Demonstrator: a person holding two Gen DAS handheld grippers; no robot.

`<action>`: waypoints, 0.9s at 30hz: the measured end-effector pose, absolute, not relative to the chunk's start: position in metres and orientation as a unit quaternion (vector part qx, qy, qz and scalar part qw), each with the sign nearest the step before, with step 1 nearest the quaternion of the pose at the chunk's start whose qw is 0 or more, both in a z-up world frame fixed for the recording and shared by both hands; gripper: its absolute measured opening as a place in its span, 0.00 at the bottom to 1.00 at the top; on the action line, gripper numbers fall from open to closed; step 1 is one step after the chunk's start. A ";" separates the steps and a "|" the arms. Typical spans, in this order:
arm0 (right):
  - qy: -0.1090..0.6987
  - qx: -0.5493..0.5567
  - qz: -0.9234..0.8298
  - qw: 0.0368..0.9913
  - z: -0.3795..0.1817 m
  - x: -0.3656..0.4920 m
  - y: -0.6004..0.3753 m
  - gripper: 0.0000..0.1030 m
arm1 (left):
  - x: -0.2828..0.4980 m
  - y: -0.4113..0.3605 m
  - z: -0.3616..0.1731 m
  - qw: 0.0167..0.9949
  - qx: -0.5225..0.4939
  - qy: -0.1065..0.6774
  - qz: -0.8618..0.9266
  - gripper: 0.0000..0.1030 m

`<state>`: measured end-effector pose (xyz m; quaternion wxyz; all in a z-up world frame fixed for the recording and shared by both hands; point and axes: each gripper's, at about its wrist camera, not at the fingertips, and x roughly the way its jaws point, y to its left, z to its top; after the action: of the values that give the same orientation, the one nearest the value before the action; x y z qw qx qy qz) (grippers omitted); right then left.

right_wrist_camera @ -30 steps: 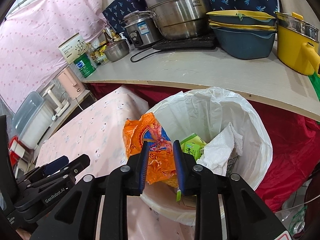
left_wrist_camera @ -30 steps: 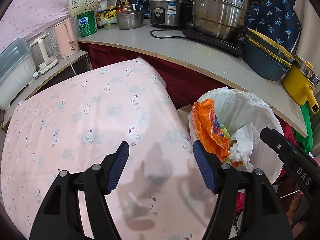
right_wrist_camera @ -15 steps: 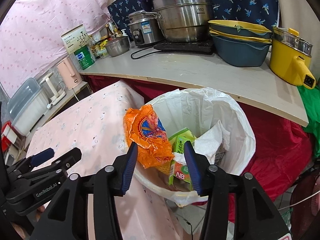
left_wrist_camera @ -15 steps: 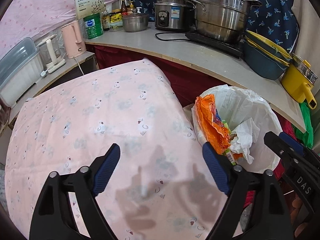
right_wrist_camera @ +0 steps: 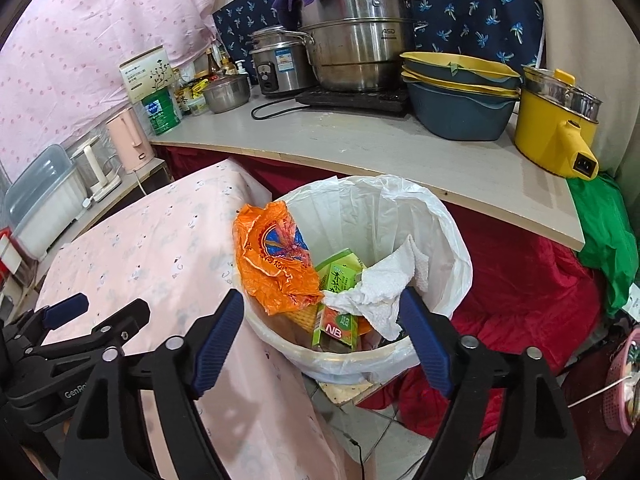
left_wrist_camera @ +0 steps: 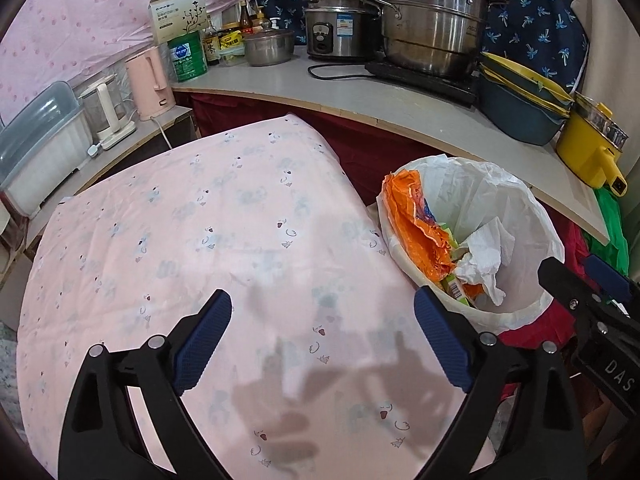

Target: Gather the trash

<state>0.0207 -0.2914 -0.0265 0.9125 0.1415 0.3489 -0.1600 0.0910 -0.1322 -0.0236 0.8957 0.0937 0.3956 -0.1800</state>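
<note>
So my right gripper (right_wrist_camera: 320,336) is hanging over the near rim of the trash bin (right_wrist_camera: 452,240), jaws spread wide with nothing between them. The orange snack bag (right_wrist_camera: 276,264) is in the bin now, slumped against the left side of the white liner, with the green drink cartons (right_wrist_camera: 340,276) and a crumpled paper towel (right_wrist_camera: 384,284) next to it. My left gripper (left_wrist_camera: 320,344) is also spread wide and empty, hovering over the pink tablecloth (left_wrist_camera: 200,220), which looks bare of trash from here.

My take on doing this bit well: the orange bag sticks up past the rim, so I'd pull the right gripper straight back and up without brushing it, otherwise it could flop out onto the table side. Also keep the fingers off the loose liner edge so it doesn't get dragged down.

Compared with a second ago: the right jaws were pinched on that orange bag, right over the bin. Half a second ago they were partly apart and the bag was already loose. Now they're fully wide and backed off toward me. The left jaws have spread a bit further too, and that gripper has drifted up and back from the cloth.
</note>
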 end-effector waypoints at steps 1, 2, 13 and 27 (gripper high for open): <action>0.349 0.136 -0.159 0.913 -0.026 0.019 -0.290 0.79 | 0.090 -0.132 -0.024 0.896 0.094 0.395 -0.180 0.87; 0.349 0.131 -0.160 0.914 -0.026 0.019 -0.289 0.81 | 0.088 -0.132 -0.024 0.896 0.095 0.395 -0.180 0.87; 0.350 0.105 -0.159 0.917 -0.026 0.008 -0.281 0.94 | 0.077 -0.131 -0.027 0.897 0.104 0.395 -0.172 0.89; 0.349 0.091 -0.163 0.918 -0.026 -0.003 -0.279 0.94 | 0.067 -0.130 -0.030 0.899 0.106 0.391 -0.164 0.90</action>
<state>-0.0031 -0.2787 -0.0261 0.9183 0.0909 0.3494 -0.1625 0.0666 -0.1305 -0.0303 0.8992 0.1063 0.3915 -0.1641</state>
